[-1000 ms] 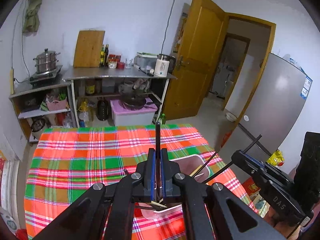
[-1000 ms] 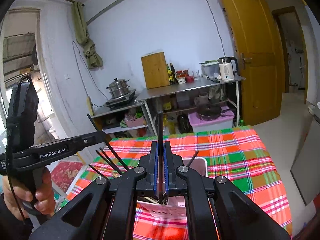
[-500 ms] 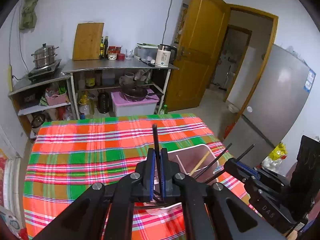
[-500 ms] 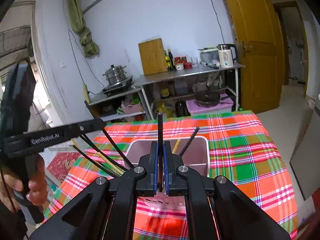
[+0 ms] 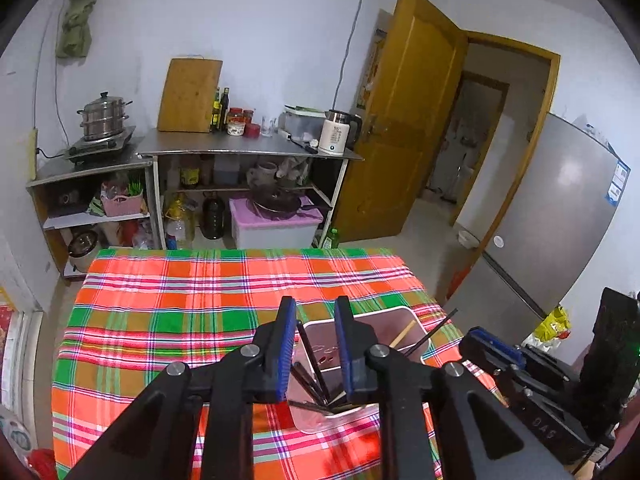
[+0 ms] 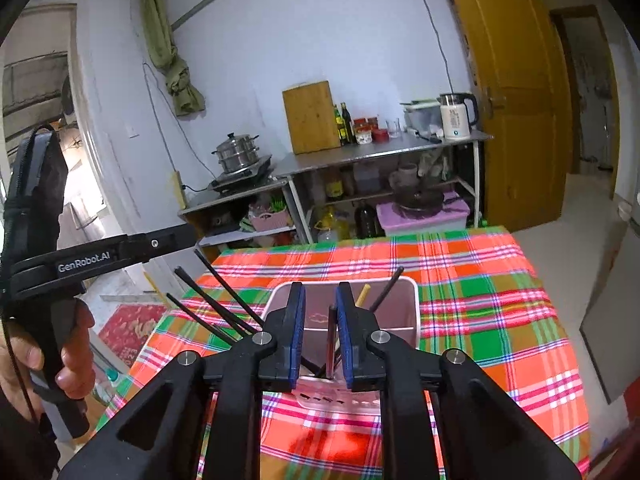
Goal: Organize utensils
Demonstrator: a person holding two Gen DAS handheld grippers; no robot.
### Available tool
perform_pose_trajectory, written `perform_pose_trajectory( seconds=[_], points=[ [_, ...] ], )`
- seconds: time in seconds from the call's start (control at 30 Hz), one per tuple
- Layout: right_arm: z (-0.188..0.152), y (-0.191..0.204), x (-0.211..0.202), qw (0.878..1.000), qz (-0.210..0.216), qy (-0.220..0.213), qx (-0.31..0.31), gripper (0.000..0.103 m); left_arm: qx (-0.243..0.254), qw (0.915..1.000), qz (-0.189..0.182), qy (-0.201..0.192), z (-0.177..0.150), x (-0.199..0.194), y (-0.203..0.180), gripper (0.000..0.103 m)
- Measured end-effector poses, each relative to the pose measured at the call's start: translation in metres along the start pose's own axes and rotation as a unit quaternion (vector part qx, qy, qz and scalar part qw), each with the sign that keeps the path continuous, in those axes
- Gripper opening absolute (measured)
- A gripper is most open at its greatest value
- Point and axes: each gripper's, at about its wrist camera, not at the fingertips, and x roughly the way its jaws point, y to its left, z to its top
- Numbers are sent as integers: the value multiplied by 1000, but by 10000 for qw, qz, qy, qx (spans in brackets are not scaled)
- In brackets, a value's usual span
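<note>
The table under a red, green and orange plaid cloth (image 5: 192, 312) carries one item of note: a pale pink rectangular plastic utensil holder (image 6: 400, 312), standing toward the near edge. Inside it lean several black chopsticks (image 5: 308, 356) and a light wooden chopstick (image 6: 363, 293); further dark sticks project past the holder's left side in the right wrist view, and whether they sit in it cannot be told.

The left gripper (image 5: 316, 344) and the right gripper (image 6: 320, 332) both hang just above the holder. The jaws of each have just been opening and now stand narrowly apart — neither pair presses on anything, though a black chopstick stands in the gap of each.

Judgement: the sticks appear released into the holder. No loose utensils show on the cloth, so little seems left — possibly only withdrawal.
</note>
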Motion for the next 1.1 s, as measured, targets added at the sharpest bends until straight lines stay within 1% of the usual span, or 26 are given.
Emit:
perform_pose_trajectory(
  seconds=[0.2,0.43,0.53,0.6,0.87,1.1],
  points=[
    [-1,3,-27,9999,18,-153,-16,16,-8,9998,7,-201,-7,-31,-3,19],
    [-13,7,-59,9996,-7,-285,-67,17,118,9990,-21,-438,-36,-70,-20,19],
    [-22,13,-71,9993,-73,-338,-154,20,164,9985,-43,-526,-57,-83,-29,19],
    [-31,15,-79,9992,-82,-351,-194,27,165,9984,-56,-532,-69,-87,-33,19],
    [-72,17,-103,9990,-223,-322,-210,27,103,9986,50,-508,-131,-101,-41,19],
    [-111,23,-116,9984,-335,-313,-327,27,243,9977,263,-573,-183,-104,-46,19]
  ],
)
